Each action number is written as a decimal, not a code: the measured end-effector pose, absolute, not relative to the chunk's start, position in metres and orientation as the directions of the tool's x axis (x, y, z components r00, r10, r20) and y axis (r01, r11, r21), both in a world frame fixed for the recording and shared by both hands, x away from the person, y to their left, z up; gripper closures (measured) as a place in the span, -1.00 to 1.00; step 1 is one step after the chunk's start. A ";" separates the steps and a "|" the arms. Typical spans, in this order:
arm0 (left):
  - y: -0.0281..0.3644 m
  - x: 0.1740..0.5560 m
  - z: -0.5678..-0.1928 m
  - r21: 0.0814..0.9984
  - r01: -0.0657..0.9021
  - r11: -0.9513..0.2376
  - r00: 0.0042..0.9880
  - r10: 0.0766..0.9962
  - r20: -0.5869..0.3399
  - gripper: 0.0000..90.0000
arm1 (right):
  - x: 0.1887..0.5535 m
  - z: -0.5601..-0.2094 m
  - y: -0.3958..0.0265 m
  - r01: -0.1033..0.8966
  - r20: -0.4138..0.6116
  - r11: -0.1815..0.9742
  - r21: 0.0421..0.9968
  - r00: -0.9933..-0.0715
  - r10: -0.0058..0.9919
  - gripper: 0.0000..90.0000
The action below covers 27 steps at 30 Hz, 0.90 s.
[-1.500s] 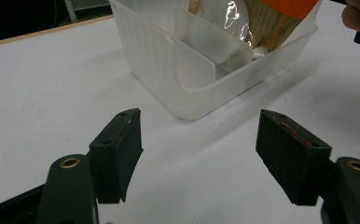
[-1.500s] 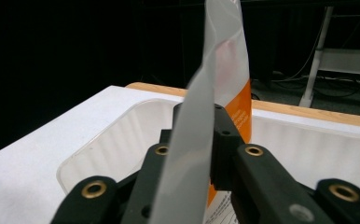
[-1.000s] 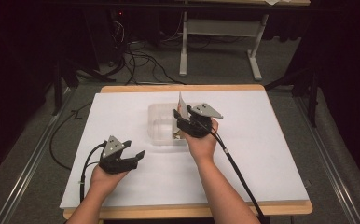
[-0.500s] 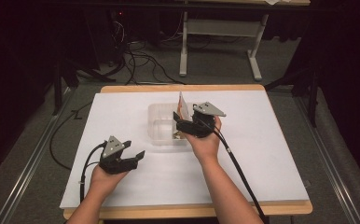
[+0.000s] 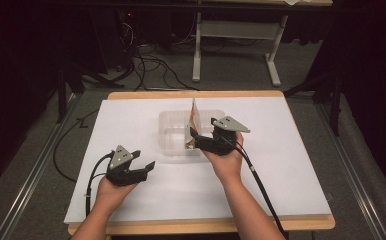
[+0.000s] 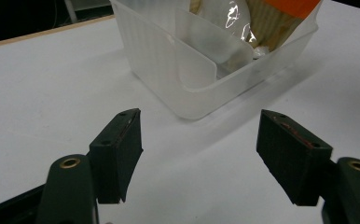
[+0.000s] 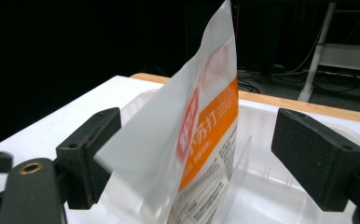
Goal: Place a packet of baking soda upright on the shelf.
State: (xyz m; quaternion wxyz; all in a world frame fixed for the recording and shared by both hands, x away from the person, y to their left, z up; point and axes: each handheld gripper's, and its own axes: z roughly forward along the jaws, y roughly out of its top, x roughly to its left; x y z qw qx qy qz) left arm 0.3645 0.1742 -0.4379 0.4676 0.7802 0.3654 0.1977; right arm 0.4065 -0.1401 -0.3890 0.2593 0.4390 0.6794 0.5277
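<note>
1. Snack packet (image 7: 201, 140) stands upright in the clear plastic tub (image 5: 173, 135) at table (image 5: 291, 165) centre.
2. Right tongs (image 5: 193, 140) spread, straddling the packet, apparently just released or about to grip.
3. Left tongs (image 6: 201, 154) spread, idle, near-left of the tub.

Blk claws (image 5: 148, 166), grey plates, cables.

Lab, floor cables (image 5: 151, 70), dark curtains (image 5: 26, 45)

"苏打" on orange packet (image 7: 201, 140)
</note>
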 end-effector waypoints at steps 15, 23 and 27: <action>0.176 0.365 -0.437 0.873 0.384 -0.300 0.655 0.755 -0.029 -0.30 | 0.361 -0.396 -0.165 0.328 0.084 0.104 0.939 -0.512 0.855 -0.57; 0.175 0.364 -0.438 0.871 0.388 -0.302 0.654 0.756 -0.029 -0.31 | 0.329 -0.402 -0.204 0.342 0.063 0.129 0.931 -0.498 0.865 -0.53; 0.175 0.363 -0.438 0.868 0.388 -0.310 0.656 0.755 -0.024 -0.31 | 0.319 -0.405 -0.230 0.357 0.032 0.150 0.922 -0.456 0.889 -0.51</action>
